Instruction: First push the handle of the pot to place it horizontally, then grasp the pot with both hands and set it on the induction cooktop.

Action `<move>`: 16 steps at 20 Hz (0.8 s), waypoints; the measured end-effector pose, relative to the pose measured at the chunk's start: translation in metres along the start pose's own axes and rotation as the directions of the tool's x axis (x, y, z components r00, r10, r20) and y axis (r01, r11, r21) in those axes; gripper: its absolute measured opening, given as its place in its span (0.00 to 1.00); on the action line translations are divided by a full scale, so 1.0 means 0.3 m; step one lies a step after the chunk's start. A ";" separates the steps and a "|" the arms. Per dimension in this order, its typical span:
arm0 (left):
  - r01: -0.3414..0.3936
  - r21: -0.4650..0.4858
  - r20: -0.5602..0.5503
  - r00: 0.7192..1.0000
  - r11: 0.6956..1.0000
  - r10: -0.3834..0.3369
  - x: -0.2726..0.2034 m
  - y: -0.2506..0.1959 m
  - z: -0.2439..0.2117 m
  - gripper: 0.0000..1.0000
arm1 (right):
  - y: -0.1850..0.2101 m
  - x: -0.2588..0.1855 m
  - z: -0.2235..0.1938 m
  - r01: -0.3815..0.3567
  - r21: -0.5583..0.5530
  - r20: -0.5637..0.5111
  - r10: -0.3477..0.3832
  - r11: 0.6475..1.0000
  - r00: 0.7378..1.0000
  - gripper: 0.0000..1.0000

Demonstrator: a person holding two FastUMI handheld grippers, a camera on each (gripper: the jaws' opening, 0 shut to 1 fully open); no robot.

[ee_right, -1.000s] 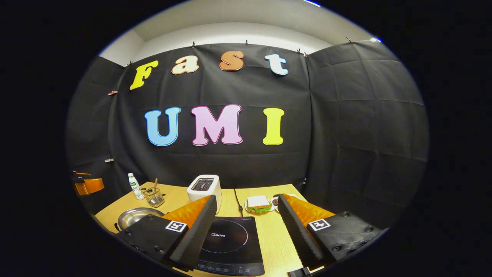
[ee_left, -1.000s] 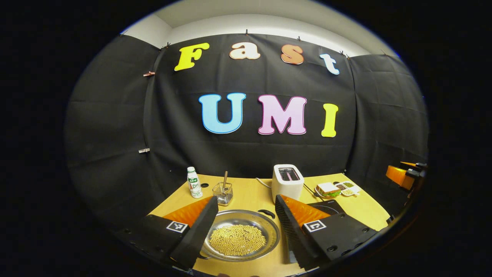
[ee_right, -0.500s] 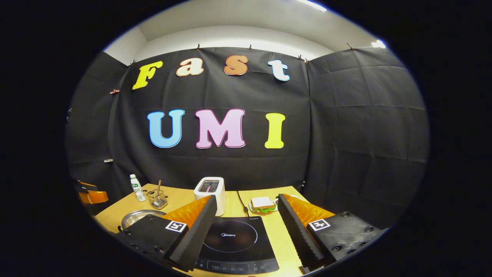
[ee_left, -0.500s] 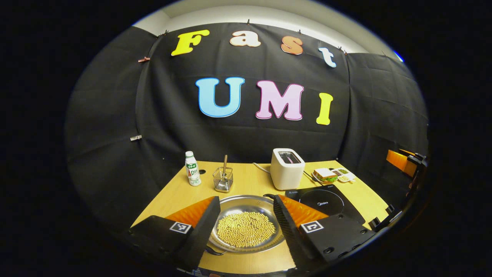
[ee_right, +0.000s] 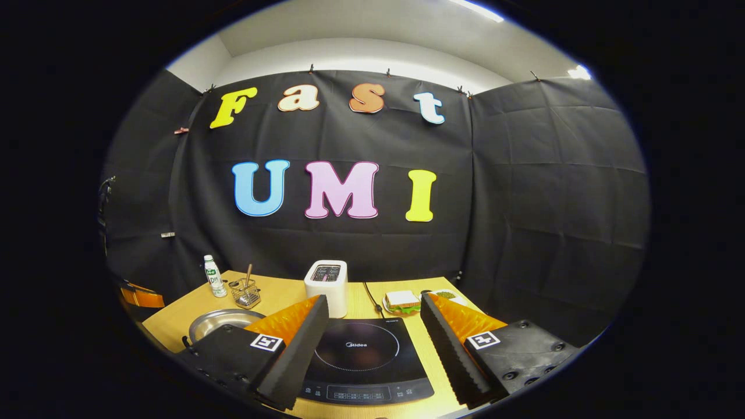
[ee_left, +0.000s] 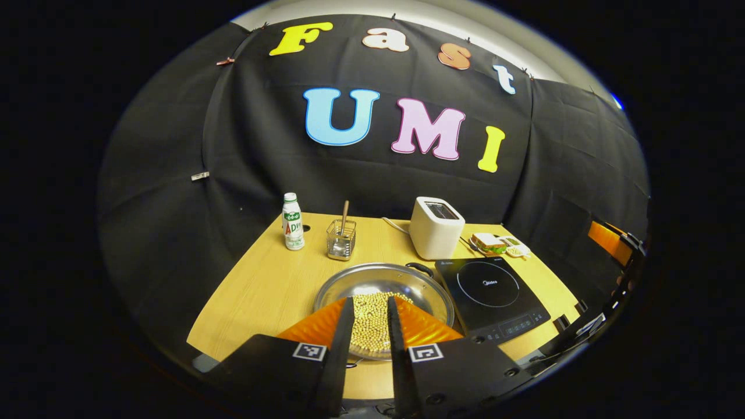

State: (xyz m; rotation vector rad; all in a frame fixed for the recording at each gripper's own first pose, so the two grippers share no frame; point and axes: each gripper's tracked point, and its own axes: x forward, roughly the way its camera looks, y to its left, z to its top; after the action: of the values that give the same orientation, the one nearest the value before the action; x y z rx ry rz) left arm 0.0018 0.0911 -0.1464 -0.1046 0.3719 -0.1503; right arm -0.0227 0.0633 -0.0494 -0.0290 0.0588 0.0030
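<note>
Pot: shallow, round, bare metal, with a layer of small yellow beans heaped toward its near side. It sits on the wooden table, just left of the cooktop and not on it. One dark loop handle shows at the far right rim, pointing toward the toaster.

Left gripper: fingers drawn close, only a narrow gap between them, nothing pinched. It hovers over the pot's near rim. Near rim and near handle are covered by the fingers; contact with the pot cannot be judged.

Right gripper: fingers spread wide, empty, above the cooktop's near part.

In the right gripper view the pot is half hidden behind that gripper's left finger; beans not visible there.

Bottle, wire basket and sandwich stand at the far side; sandwich plate details too small to make out.
</note>
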 end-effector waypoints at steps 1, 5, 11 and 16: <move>0.008 -0.011 -0.017 1.000 1.000 -0.008 -0.003 0.008 -0.016 0.33 | 0.005 -0.008 -0.001 0.001 -0.001 -0.001 -0.001 1.000 1.000 0.99; 0.020 -0.038 -0.092 0.995 0.999 -0.024 -0.005 0.042 -0.103 0.17 | 0.025 -0.026 -0.020 0.004 0.005 -0.013 -0.004 1.000 1.000 0.99; 0.013 -0.064 -0.167 0.986 0.998 -0.024 0.006 0.066 -0.187 0.05 | 0.035 -0.044 -0.036 0.007 0.000 -0.022 -0.007 1.000 1.000 0.99; 0.030 -0.118 -0.200 0.978 0.993 -0.053 0.018 0.056 -0.223 0.05 | 0.041 -0.055 -0.057 0.008 0.003 -0.040 -0.008 1.000 0.999 0.99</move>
State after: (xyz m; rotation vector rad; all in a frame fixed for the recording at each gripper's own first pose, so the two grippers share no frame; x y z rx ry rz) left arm -0.0159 0.1017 -0.2124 -0.2116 0.5827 -0.1816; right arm -0.0401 0.0750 -0.0660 -0.0260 0.0988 -0.0060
